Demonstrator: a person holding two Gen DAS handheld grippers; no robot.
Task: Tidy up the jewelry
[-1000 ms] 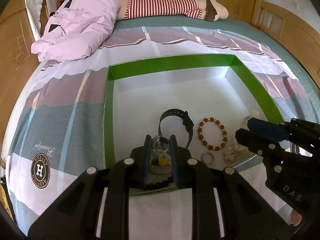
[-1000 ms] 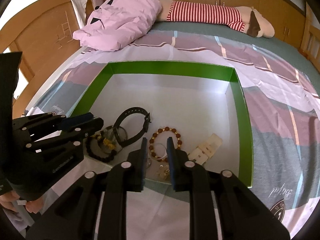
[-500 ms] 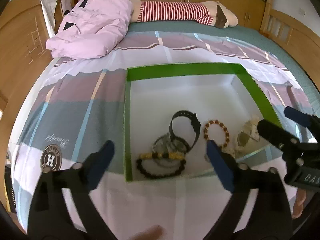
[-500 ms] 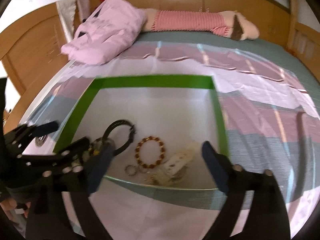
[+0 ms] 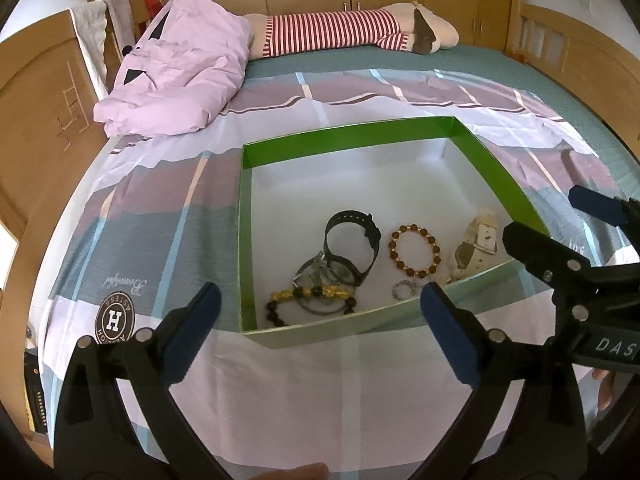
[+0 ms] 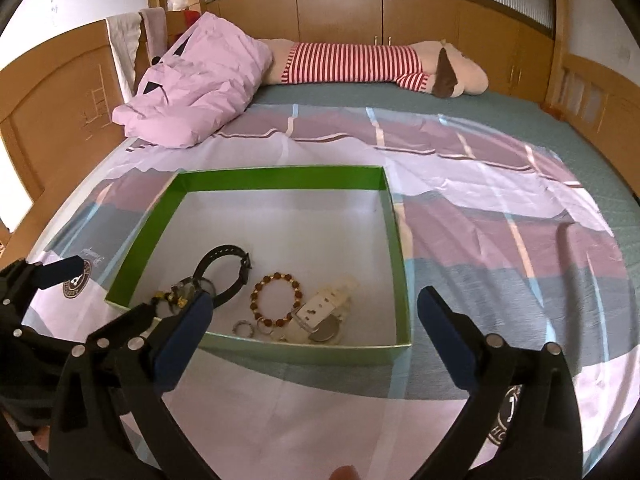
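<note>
A green-walled box (image 5: 348, 136) (image 6: 280, 174) with a white floor lies on the bed. Inside near its front lie a black watch (image 5: 352, 240) (image 6: 224, 268), a brown bead bracelet (image 5: 416, 250) (image 6: 276, 300), a black and gold bead bracelet (image 5: 308, 298), a white watch (image 5: 476, 242) (image 6: 324, 312) and small silver rings (image 5: 404, 291) (image 6: 243, 328). My left gripper (image 5: 320, 332) is wide open and empty, in front of the box. My right gripper (image 6: 312, 336) is wide open and empty, also in front of the box.
The bed has a striped pink, grey and white sheet (image 5: 160, 240). A pink quilt (image 5: 180, 76) and a striped plush toy (image 5: 340, 32) lie at the far end. Wooden bed rails (image 6: 52, 112) stand at both sides.
Both grippers have opened wide and pulled back from the box. The left one let go of the bead bracelet and silver piece, which now lie in the box.
</note>
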